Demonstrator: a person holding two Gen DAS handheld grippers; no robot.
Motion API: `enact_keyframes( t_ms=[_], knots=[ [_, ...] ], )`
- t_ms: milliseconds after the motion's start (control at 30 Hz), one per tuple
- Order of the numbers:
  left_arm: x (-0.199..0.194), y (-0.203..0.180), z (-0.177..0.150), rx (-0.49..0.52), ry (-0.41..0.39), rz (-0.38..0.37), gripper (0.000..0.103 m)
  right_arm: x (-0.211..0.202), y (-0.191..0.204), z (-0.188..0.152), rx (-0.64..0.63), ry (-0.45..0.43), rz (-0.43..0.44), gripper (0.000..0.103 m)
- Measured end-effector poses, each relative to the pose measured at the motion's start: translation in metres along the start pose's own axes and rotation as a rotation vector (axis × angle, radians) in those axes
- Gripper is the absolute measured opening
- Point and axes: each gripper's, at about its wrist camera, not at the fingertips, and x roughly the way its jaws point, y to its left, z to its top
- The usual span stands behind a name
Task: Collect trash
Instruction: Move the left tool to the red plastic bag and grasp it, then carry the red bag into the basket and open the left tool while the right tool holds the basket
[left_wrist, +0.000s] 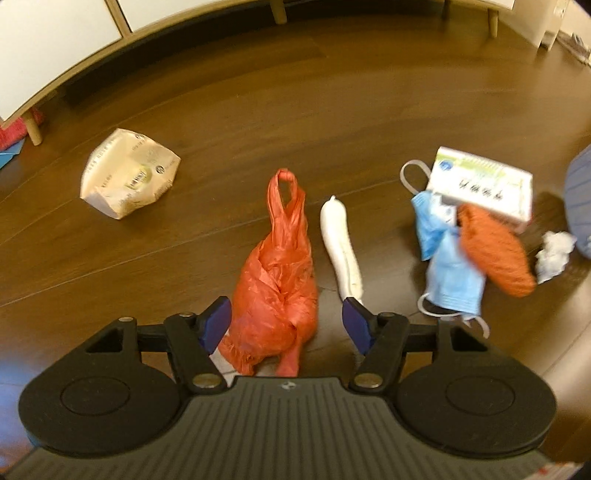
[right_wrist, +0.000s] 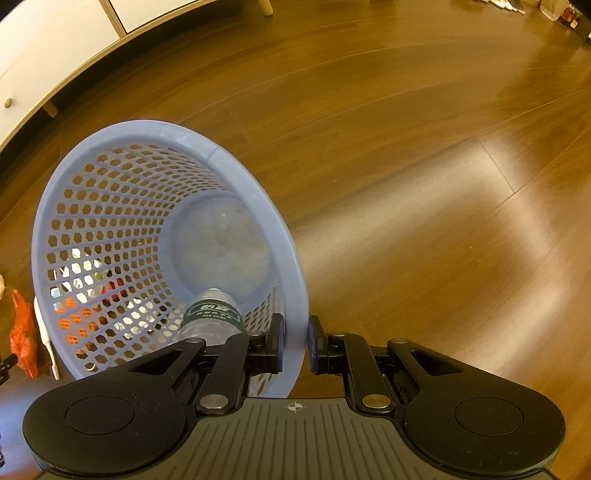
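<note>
Wooden floor (left_wrist: 258, 110), dark brown planks, carrying all the litter; a white cabinet (left_wrist: 55, 40) on short legs runs along its far edge.

Blue perforated wastebasket (right_wrist: 236, 173), tilted toward the right-wrist camera, with a clear plastic water bottle (right_wrist: 210, 317) lying inside against its near wall. The right gripper (right_wrist: 295, 341) has its fingers drawn narrow, one inside and one outside the basket's near rim, pinching the wall between them.

Left gripper (left_wrist: 286, 323), fingers spread wide and holding nothing, set low over the floor with the red plastic bag (left_wrist: 277, 280) lying between them (whether either blue pad touches the bag cannot be told).

Beige paper food bag (left_wrist: 127, 173), crumpled, well apart to the left of the red bag.

White carton with green print (left_wrist: 484, 184), at the far end of a heap to the right; an orange knitted piece (left_wrist: 495, 254) overlaps its near corner, and a blue face mask (left_wrist: 447, 266) with white ear loops lies just beside that.

White slender object (left_wrist: 341, 243), elongated, lying just right of the red bag, its near end close to the left gripper's right finger.

Crumpled white tissue (left_wrist: 554, 254), at the heap's right edge, near the basket's blue wall.
</note>
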Motion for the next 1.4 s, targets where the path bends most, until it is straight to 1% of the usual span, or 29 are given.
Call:
enact_keyframes(
  t_ms=[100, 200, 267, 367, 433, 600, 700, 933, 1033, 1133, 1233, 1367, 1400],
  knots=[
    [0.019, 0.005, 0.002, 0.015, 0.022, 0.027, 0.061, 0.0, -0.001, 0.001, -0.005, -0.001, -0.021, 0.009],
    [0.03, 0.007, 0.003, 0.039, 0.047, 0.044, 0.049, 0.003, 0.002, 0.002, -0.011, -0.003, -0.028, 0.01],
    [0.03, 0.005, 0.003, 0.066, 0.032, 0.063, 0.047, 0.004, 0.002, 0.002, -0.013, -0.005, -0.026, 0.01],
    [0.025, 0.005, 0.007, 0.084, 0.012, 0.074, 0.038, 0.005, 0.005, 0.0, -0.018, -0.007, -0.017, 0.009],
    [0.015, 0.005, 0.01, 0.08, -0.008, 0.073, 0.029, 0.003, 0.006, -0.002, -0.021, -0.007, -0.01, 0.009],
    [-0.025, 0.004, 0.023, 0.05, -0.07, 0.029, 0.027, -0.001, 0.007, -0.004, -0.035, -0.02, 0.001, 0.009],
    [-0.055, -0.002, 0.032, 0.041, -0.086, -0.01, 0.026, -0.003, 0.007, -0.004, -0.041, -0.027, 0.01, 0.009],
    [-0.14, -0.035, 0.056, 0.114, -0.165, -0.113, 0.026, -0.007, 0.009, -0.008, -0.044, -0.035, 0.032, 0.009],
    [-0.168, -0.053, 0.066, 0.141, -0.188, -0.151, 0.026, -0.008, 0.007, -0.008, -0.042, -0.03, 0.047, 0.009],
    [-0.191, -0.074, 0.073, 0.176, -0.219, -0.192, 0.026, -0.01, 0.005, -0.007, -0.033, -0.023, 0.067, 0.009],
    [-0.206, -0.091, 0.078, 0.201, -0.242, -0.232, 0.026, -0.01, 0.008, -0.007, -0.03, -0.019, 0.082, 0.009],
    [-0.211, -0.116, 0.083, 0.24, -0.246, -0.266, 0.026, -0.014, 0.01, -0.006, -0.015, -0.022, 0.099, 0.009],
    [-0.212, -0.122, 0.084, 0.254, -0.243, -0.271, 0.026, -0.015, 0.01, -0.005, 0.005, -0.021, 0.102, 0.009]
  ],
)
